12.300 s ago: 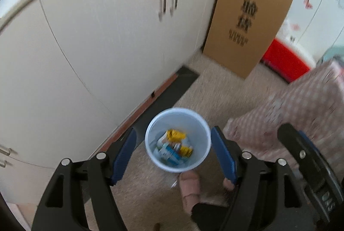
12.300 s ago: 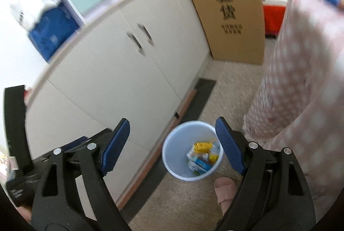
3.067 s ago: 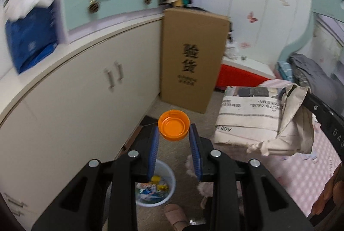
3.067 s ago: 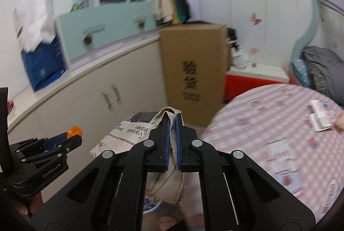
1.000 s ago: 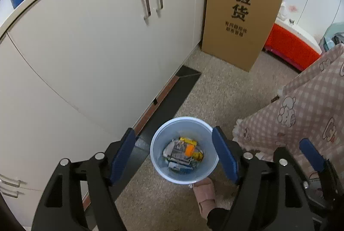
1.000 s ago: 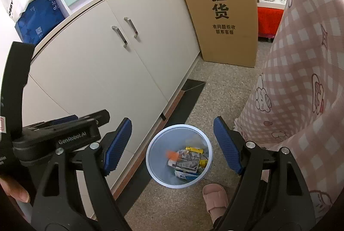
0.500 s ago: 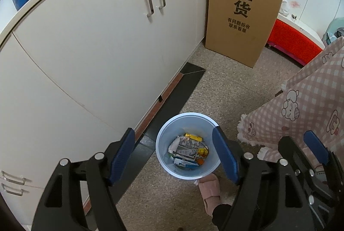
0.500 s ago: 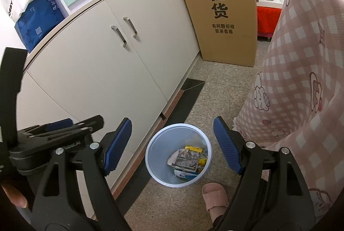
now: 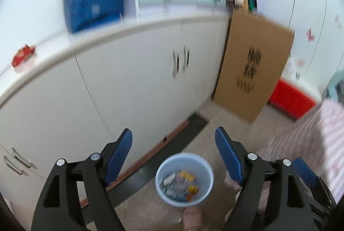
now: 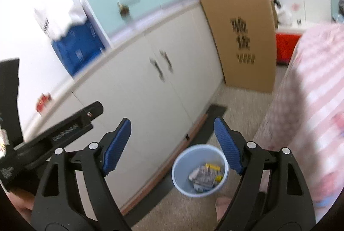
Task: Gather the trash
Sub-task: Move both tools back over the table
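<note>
With both loads lying in the pale blue waste bin (image 9: 184, 179) on the floor beside the white cabinet (image 9: 133, 84), hovering above it with nothing between the blue pads. Opening the left gripper (image 9: 173, 149) wide; opening the right gripper (image 10: 172, 140) equally wide. Judging the drop complete, presumably clearing the bin rim to fetch further trash from the pink-checked table (image 10: 311, 102).

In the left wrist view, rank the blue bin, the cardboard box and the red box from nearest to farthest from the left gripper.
From the left gripper, whose jaws are opening with nothing between them:
1. Blue bin, on the floor just below the fingertips, holding trash.
2. Cardboard box, upright beyond the cabinet's end, upper right.
3. Red box, behind the cardboard box, far right.
</note>
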The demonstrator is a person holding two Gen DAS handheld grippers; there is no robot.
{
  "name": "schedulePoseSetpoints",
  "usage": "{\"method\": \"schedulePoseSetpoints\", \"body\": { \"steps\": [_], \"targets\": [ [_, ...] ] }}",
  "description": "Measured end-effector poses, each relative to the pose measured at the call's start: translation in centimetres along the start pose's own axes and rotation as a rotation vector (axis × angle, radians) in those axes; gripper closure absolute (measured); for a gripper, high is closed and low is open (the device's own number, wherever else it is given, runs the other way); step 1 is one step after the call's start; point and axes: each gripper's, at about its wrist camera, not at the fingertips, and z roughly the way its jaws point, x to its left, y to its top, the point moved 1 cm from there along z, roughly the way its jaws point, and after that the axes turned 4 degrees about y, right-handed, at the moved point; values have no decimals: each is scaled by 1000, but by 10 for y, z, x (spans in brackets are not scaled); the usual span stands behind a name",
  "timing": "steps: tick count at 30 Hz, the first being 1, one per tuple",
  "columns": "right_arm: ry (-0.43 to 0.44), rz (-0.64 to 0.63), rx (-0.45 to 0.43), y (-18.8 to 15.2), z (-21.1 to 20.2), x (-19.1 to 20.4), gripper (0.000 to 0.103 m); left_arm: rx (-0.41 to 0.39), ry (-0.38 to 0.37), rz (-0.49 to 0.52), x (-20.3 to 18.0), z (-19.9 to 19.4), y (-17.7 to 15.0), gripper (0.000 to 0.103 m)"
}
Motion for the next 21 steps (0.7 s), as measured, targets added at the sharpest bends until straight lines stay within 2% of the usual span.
{"method": "schedulePoseSetpoints", "body": {
  "steps": [2,4,9,12,16,18,21],
  "targets": [
    [-5,12,-43,14,-23,-7,22,-51,-34,-12,-12,-21,11,21],
    [-30,39,-87,27,-50,-24,22,-69,-75,-6,-30,-36,17,19],
    [-181,104,-177,48,-113,-84,21,-44,-239,62,-105,-65,21,19],
    [-313,158,-233,55,-160,-132,20,-15,-337,160,-167,-80,16,19],
    [-482,219,-283,55,-214,-185,18,9,-482,358,-265,-104,-4,19],
    [-566,260,-304,52,-240,-215,17,34,-530,432,-308,-111,-16,19],
    [-651,345,-328,45,-271,-256,16,57,-592,464,-361,-121,-30,19]
  ]
}}
